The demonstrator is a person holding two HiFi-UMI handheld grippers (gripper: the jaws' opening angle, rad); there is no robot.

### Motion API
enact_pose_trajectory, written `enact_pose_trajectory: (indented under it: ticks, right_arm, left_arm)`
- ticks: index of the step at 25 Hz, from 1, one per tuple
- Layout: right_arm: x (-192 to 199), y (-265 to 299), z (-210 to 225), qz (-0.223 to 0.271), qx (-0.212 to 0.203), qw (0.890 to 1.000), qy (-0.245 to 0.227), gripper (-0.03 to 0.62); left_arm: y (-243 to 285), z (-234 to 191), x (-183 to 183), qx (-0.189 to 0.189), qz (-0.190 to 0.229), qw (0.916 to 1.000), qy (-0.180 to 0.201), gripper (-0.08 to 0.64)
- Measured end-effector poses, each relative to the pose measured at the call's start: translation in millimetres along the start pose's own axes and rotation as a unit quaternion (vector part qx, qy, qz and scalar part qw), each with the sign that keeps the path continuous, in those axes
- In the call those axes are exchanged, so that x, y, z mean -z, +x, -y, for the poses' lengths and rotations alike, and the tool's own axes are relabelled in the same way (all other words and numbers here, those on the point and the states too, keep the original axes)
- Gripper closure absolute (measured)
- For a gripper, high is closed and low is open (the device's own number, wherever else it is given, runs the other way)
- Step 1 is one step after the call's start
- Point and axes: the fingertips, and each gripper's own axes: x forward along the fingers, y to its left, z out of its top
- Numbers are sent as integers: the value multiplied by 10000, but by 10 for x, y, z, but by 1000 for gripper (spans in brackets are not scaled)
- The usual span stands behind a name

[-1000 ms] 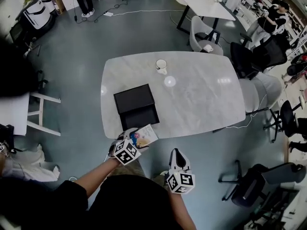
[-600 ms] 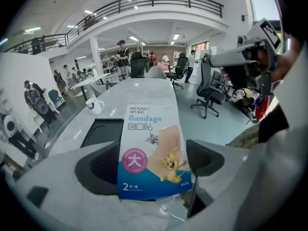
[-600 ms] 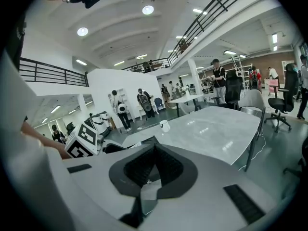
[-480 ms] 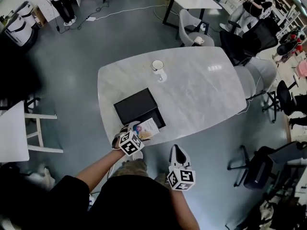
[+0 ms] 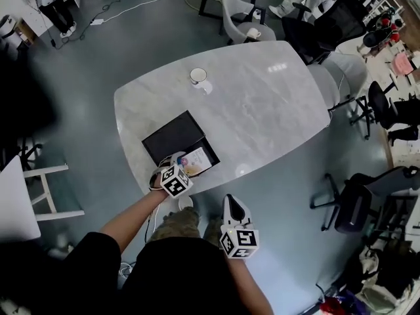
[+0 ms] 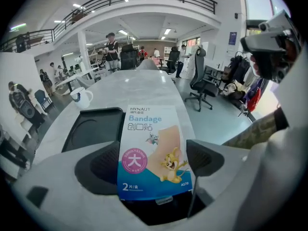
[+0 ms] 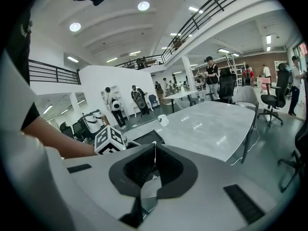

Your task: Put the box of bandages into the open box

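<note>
At the near edge of the pale marble table, my left gripper is clenched on the box of bandages, one dark pad pressed against each long side of it. The carton lies flat between the jaws with its printed face up and its far end pointing away from me. It is white and blue, with "Bandage" and two cartoon figures printed on it. From the head view the box of bandages sits over the near right part of the black open box, which rests on the table close to the edge. I cannot tell whether the carton touches it or hangs just above. In the left gripper view the black tray, with a round recess in it, shows just left of the carton and beyond it. A white mug stands farther back on the table, well apart from the black box. My right gripper is off the table, over the grey floor in front of my body. Its jaws are pressed together with nothing between them, and they point toward the table's edge.
</note>
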Motion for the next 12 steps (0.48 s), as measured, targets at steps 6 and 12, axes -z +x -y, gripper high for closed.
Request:
enact_pose_trajectory:
  ticks: [6, 12]
  right_arm:
    - [47, 48, -107, -145, -156, 9997, -98, 580]
    - [32, -11, -91, -230, -41, 9996, -149, 580]
  left_arm:
    - [275, -18, 113, 65, -357, 9992, -189, 121]
    - [289, -81, 154, 13, -392, 9980, -489, 121]
